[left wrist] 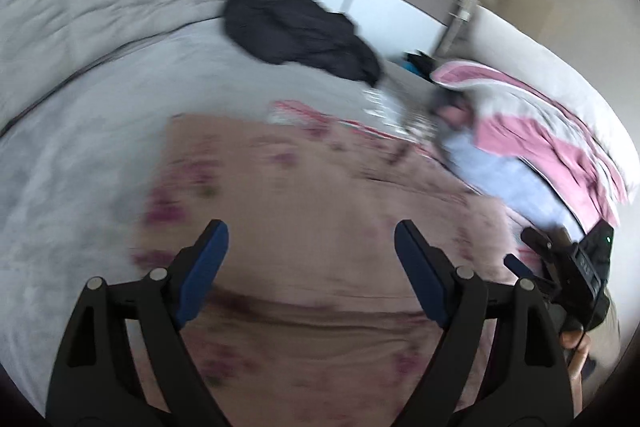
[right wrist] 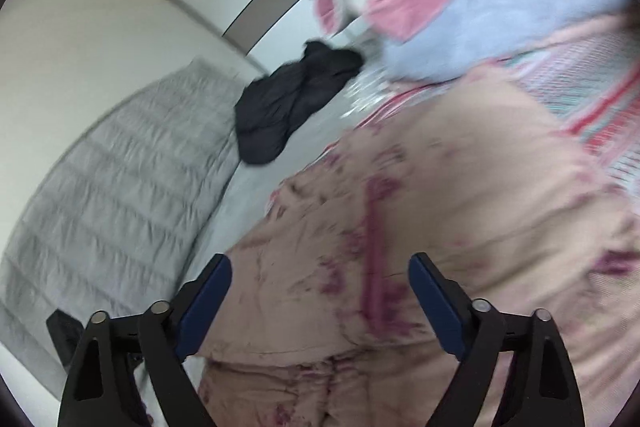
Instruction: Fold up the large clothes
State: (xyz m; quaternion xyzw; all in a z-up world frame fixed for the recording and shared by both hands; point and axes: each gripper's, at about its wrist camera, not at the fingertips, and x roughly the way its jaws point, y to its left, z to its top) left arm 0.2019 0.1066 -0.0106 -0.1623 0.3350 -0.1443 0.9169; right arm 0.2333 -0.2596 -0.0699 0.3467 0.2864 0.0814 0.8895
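Observation:
A large beige garment with purple flower print lies spread on the grey bed. It also fills the right wrist view. My left gripper is open and empty, hovering above the garment's near part. My right gripper is open and empty above a fold of the same garment. The right gripper also shows at the right edge of the left wrist view. Both views are blurred by motion.
A black garment lies crumpled further up the bed, also in the right wrist view. A pink, white and pale blue pile lies at the right. A striped cloth lies under the beige garment. A grey quilted headboard stands at the left.

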